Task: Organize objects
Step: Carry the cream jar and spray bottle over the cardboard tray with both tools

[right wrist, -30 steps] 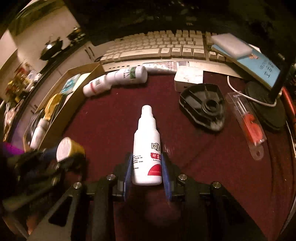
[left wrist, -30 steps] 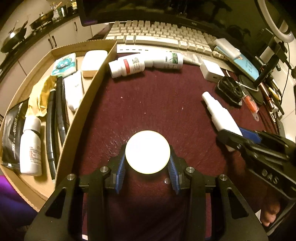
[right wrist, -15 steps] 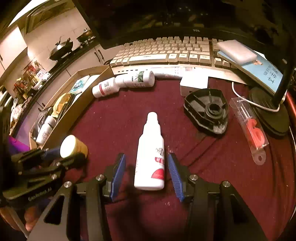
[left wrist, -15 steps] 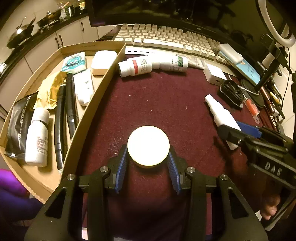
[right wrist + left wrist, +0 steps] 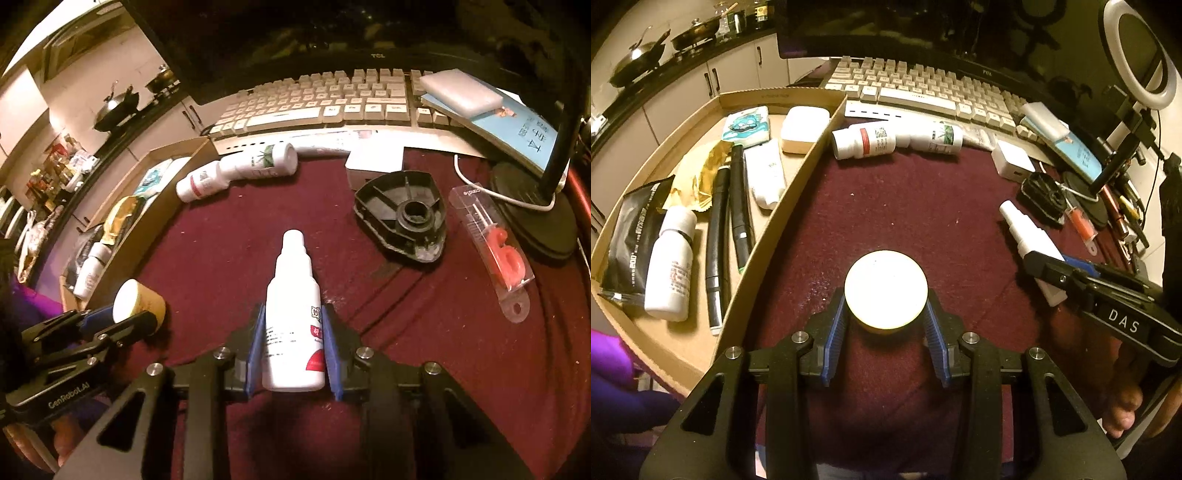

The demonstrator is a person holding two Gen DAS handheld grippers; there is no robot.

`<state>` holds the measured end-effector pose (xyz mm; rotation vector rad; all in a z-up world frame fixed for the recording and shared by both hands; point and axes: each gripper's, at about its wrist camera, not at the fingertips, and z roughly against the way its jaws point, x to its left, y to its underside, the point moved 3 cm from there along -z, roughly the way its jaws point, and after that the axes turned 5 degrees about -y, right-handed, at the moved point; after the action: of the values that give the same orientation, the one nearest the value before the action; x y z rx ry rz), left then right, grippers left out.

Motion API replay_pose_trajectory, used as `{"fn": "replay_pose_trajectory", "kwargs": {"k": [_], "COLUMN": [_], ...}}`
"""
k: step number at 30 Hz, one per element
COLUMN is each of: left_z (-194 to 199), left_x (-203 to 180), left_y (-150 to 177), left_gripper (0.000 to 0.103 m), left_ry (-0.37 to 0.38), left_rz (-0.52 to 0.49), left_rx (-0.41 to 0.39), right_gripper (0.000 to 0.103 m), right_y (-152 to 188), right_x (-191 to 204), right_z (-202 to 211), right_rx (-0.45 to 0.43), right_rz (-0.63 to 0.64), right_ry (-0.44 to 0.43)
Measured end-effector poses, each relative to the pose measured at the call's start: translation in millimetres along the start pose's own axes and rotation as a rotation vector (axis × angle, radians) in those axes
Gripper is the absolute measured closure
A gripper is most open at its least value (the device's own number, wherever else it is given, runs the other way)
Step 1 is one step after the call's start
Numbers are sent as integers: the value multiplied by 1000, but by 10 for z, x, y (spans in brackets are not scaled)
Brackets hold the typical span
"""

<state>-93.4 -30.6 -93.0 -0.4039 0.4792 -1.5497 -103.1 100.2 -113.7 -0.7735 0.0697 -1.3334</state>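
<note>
Your cardboard tray (image 5: 764,99) sits at the left edge of the maroon cloth (image 5: 905,206) and already holds a black sachet (image 5: 631,236), a small white bottle (image 5: 670,258) lying flat, a gold wrapper (image 5: 698,177), two black pens (image 5: 727,214) side by side, a white tube (image 5: 764,171), a tissue packet (image 5: 746,123) and a white soap-like box (image 5: 803,125) at the far end.

Your left gripper (image 5: 886,317) is clamped on the round jar (image 5: 886,288), blue pads against its yellow sides, its white lid facing the camera; it sits just right of the tray's near wall. Your right gripper (image 5: 293,347) has just closed its jaws again and now presses both pads on the lower body of the spray bottle (image 5: 293,310). That bottle lies with its long axis running away from you, cap toward the keyboard (image 5: 325,107), base between the fingers.

Ahead of it the cloth is bare up to two white pill bottles (image 5: 240,170) lying end to end in front of the keyboard. A black plastic part (image 5: 402,214) and a clear packet with a red piece (image 5: 495,254) lie to the right, a white charger block (image 5: 376,162) beyond them. The lamp base (image 5: 535,218) stands at the far right.
</note>
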Motion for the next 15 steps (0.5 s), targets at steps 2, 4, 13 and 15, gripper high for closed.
{"fn": "replay_pose_trajectory", "kwargs": {"k": [2, 4, 13, 15], "left_z": [46, 89, 355, 441], "left_x": [0, -2, 48, 80], "left_y": [3, 8, 31, 29], "left_gripper": [63, 63, 63, 63], "left_ry": [7, 6, -3, 2], "left_rz": [0, 1, 14, 23], "left_rx": [-9, -16, -56, -67], "right_gripper": [74, 74, 74, 74], "right_y": [5, 1, -17, -18], "right_x": [42, 86, 352, 423], "right_z": [34, 64, 264, 312], "right_rx": [-9, -14, -54, -61], "right_rz": [5, 10, 42, 52], "right_ry": [-15, -21, -53, -65]}}
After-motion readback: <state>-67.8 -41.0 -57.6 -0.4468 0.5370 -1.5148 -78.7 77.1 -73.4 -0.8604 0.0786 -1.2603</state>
